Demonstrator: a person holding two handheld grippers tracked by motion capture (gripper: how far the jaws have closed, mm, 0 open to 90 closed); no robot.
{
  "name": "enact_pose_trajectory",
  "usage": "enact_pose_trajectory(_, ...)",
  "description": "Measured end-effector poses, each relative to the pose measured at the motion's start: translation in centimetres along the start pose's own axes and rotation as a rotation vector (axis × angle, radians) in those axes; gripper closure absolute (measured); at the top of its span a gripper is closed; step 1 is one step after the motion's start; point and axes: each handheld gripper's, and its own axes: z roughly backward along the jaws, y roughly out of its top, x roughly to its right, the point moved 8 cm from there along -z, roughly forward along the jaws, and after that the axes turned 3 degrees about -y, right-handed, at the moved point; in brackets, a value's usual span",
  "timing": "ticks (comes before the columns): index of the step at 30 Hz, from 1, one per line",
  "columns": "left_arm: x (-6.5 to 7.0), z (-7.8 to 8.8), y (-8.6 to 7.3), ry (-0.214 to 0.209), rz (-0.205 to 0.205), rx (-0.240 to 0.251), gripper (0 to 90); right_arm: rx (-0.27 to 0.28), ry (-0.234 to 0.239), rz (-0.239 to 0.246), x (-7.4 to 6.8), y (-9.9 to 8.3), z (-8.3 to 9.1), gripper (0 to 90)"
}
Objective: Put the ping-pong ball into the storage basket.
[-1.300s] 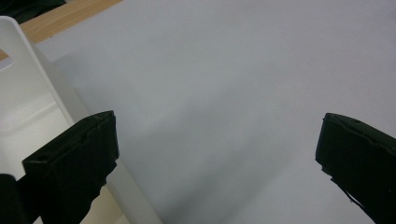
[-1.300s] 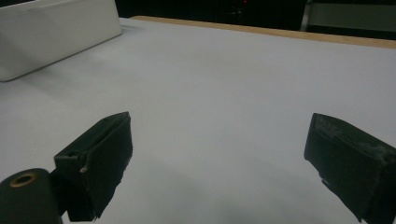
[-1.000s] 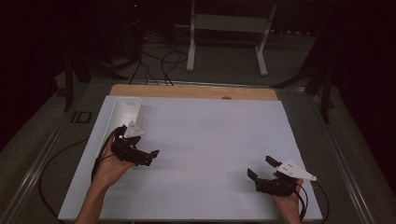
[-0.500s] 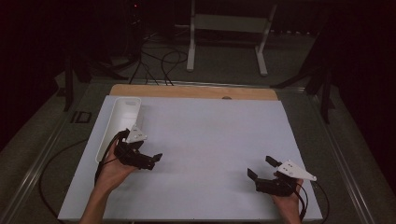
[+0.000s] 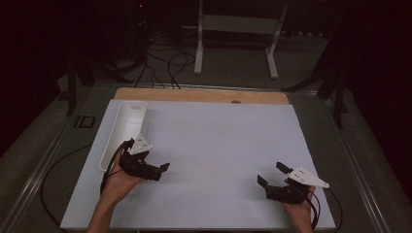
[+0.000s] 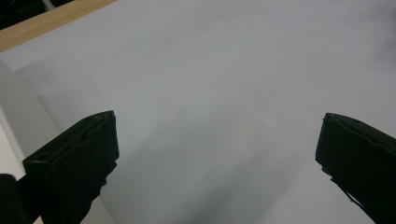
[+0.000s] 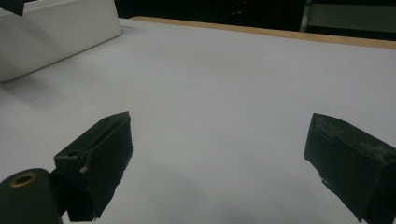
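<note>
A long white tray lies empty along the left side of the white table top. My left gripper is held low over the table just right of the tray's near end, jaws pointing right. In the left gripper view the left gripper is open, with bare white surface between its jaws and the tray's wall at the left. My right gripper rests near the front right corner, pointing left. In the right gripper view the right gripper stands open on nothing, and the tray lies far off.
A wooden strip runs along the table's far edge. Behind the table are a white metal stand and cables on the dark floor. A cable trails off the table's left side.
My left gripper has drifted a little toward the near edge and to the right, away from the tray. The right gripper has stayed put.
</note>
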Motion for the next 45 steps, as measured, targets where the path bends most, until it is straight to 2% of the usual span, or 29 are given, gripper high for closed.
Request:
enact_pose_trajectory(5, 0.3, 0.1, -0.1, -0.007, -0.002, 0.020, 0.1, 0.000, 0.003, 0.001, 0.0, 0.0, -0.1, 7.3)
enact_pose_trajectory(13, 0.6, 0.6, -0.1, -0.013, -0.001, 0.083, 0.1, -0.001, 0.004, 0.001, 0.0, -0.1, -0.1, 7.4)
enact_pose_trajectory(24, 0.6, 1.3, -0.3, 0.007, 0.003, 0.144, 0.1, -0.001, 0.005, 0.001, 0.0, -0.1, -0.1, 7.3)
enact_pose_trajectory(30, 0.2, 2.0, -0.5, 0.027, 0.022, 0.193, 0.1, -0.001, 0.005, -0.001, 0.0, -0.1, -0.1, 7.3)
enact_pose_trajectory(32, 0.1, 2.1, -0.6, 0.026, 0.023, 0.196, 0.1, -0.003, 0.006, 0.000, 0.0, -0.1, -0.1, 7.3)
enact_pose_trajectory(45, -0.4, 3.5, -2.0, 0.048, 0.042, 0.271, 0.1, 0.001, 0.004, 0.002, 0.0, 0.0, -0.1, 7.3)
